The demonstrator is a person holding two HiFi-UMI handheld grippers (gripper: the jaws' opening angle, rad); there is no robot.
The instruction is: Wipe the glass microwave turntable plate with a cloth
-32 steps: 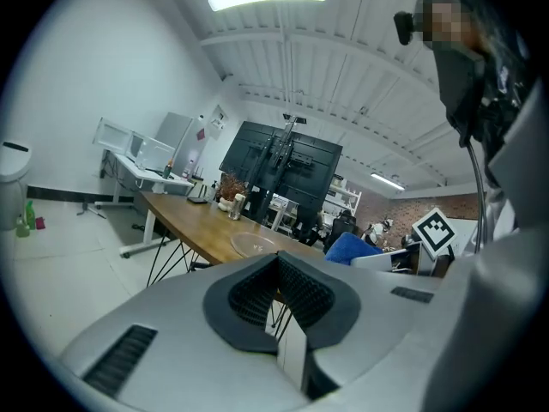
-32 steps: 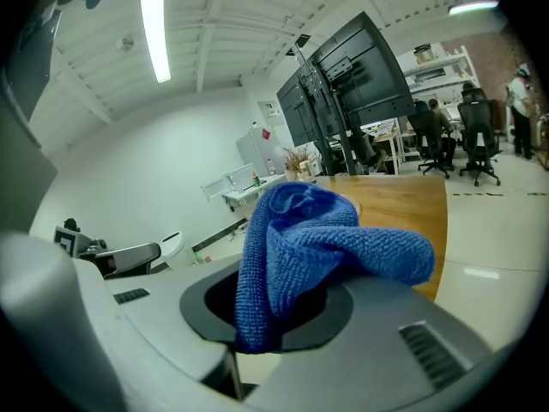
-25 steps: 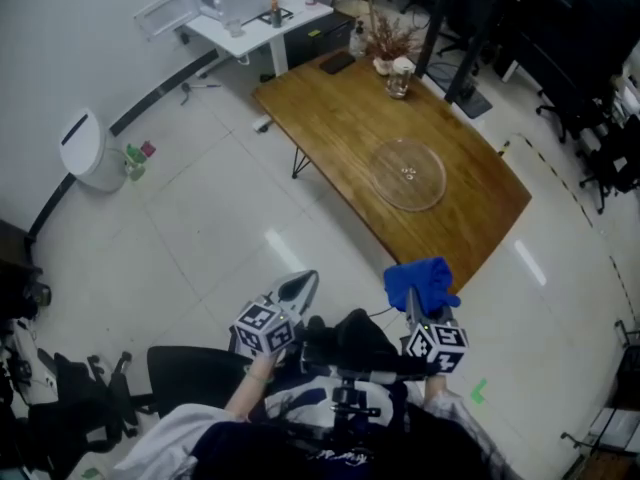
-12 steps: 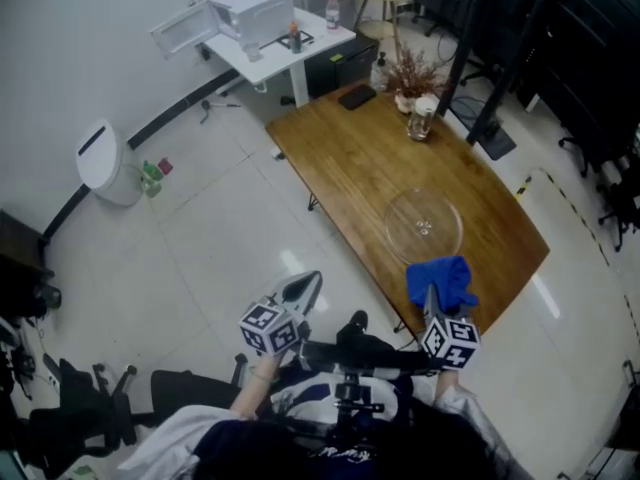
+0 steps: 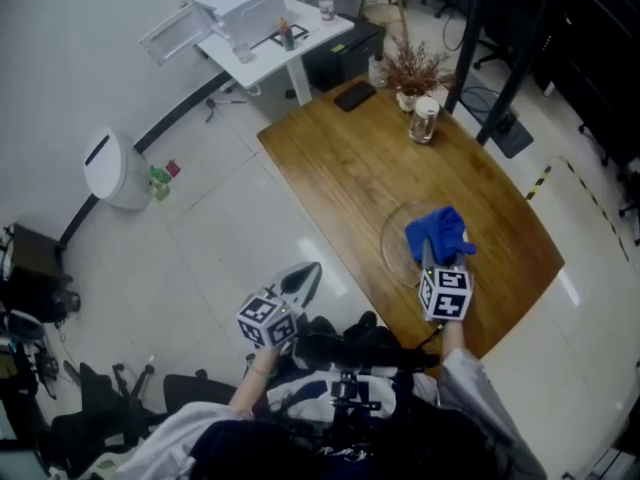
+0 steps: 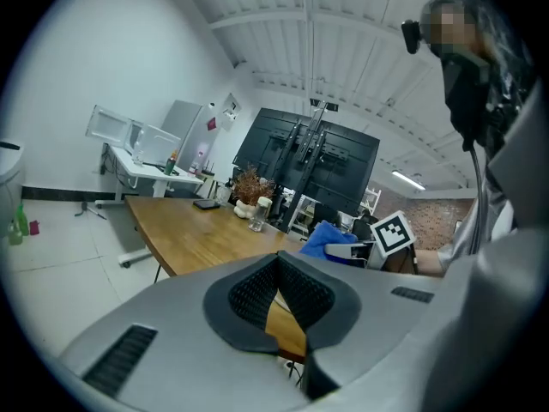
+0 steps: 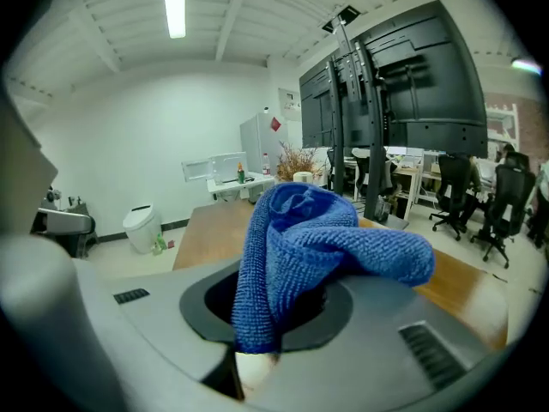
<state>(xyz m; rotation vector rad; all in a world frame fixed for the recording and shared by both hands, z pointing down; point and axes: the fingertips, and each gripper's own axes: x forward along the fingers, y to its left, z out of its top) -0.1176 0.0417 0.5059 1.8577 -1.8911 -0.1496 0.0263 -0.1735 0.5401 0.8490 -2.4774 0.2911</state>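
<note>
**A:** Your right claw was pinching the blue cloth. The cloth was bunched, with a thick fold bulging past the tips. My guess is you gathered it that way so a soft pad, not the claw itself, would meet the glass.

**B:** In the head view you held it right of centre in the frame, over the glass turntable plate. The plate lay flat on the wooden tabletop, near the edge closest to you. The cloth hid the plate's right part, and only the left rim showed. I couldn't tell whether cloth and glass were touching.

**A:** And your left claw?

**B:** Its jaws were pressed together with nothing between them. You held it low and left of centre in the frame, over the floor, off the tabletop and well apart from the plate. It was probably parked, since the plate lay flat and one claw seemed enough for wiping.
</note>
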